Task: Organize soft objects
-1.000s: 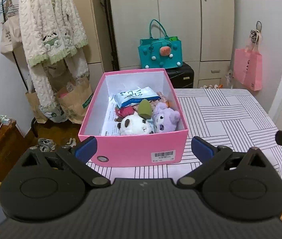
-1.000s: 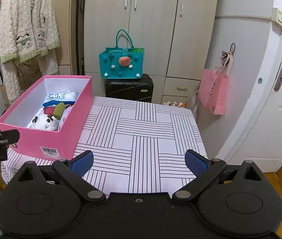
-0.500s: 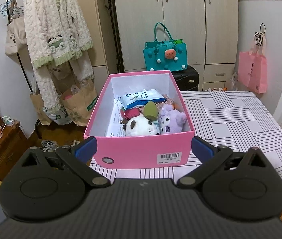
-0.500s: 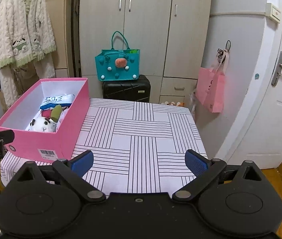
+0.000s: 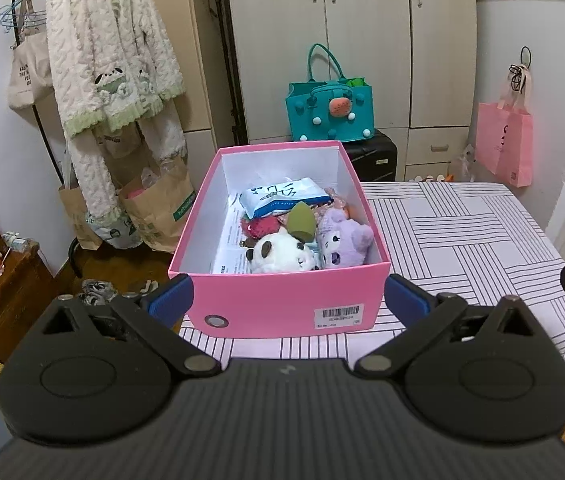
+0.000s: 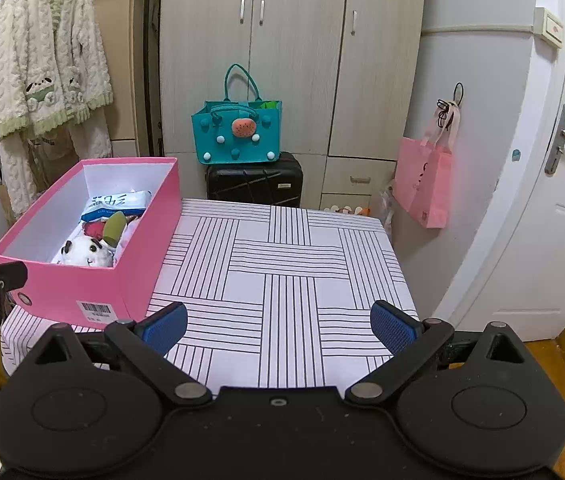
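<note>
Left gripper [image 5: 286, 294] has backed off and squared up to the pink box [image 5: 282, 304] | right gripper [image 6: 278, 322] pulled back over the striped tablecloth [image 6: 290, 264] | both spread wide, empty | panda plush [image 5: 282, 254], purple plush [image 5: 342, 240], wipes pack [image 5: 282, 198] inside box | tidying looks finished.

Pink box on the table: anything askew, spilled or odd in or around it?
Nothing stands out. The pink box sits flat at the left end of the striped table, with the panda plush, purple plush and blue packet all inside. Nothing has spilled onto the table.
</note>
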